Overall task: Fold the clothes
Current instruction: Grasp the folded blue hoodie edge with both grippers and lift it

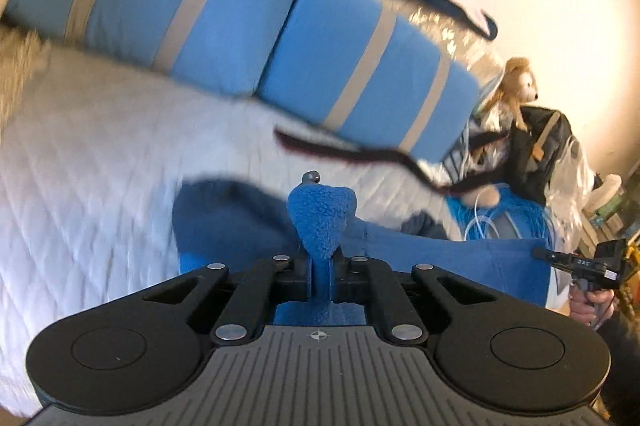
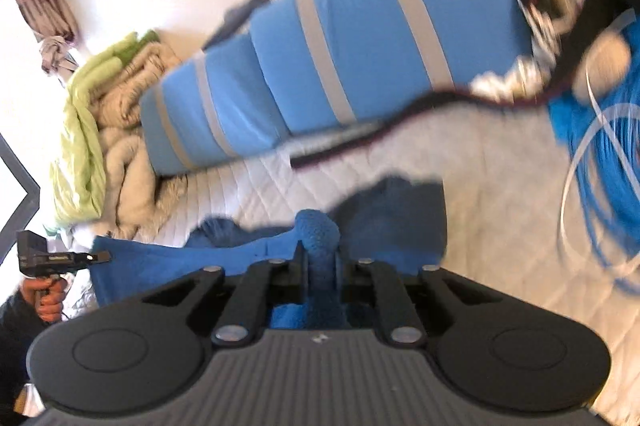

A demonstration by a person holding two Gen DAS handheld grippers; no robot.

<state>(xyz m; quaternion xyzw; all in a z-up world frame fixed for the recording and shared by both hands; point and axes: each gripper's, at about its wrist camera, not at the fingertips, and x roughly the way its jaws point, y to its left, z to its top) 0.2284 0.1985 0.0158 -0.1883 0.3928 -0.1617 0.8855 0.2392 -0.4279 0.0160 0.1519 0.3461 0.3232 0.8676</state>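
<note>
Pinching a bunched edge of the blue fleece [image 1: 322, 226], the left gripper [image 1: 321, 276] has its jaws pressed together on the cloth at 6 o'clock in the left wrist view. The fleece spreads toward 3 o'clock over the white quilt [image 1: 100, 165]. A striped blue cushion [image 1: 240, 25] lies at 12 o'clock, a dark strap [image 1: 352, 151] just below it. At 3 o'clock the right gripper [image 1: 540, 253] meets the fleece edge.

Right wrist view: the right gripper [image 2: 319, 276] is clamped on a fleece [image 2: 318, 230] fold at 6 o'clock. The cloth runs toward 9 o'clock, where the left gripper [image 2: 105, 257] touches its corner, held by a hand [image 2: 46, 300]. The cushion [image 2: 340, 57] is at 12 o'clock.
</note>
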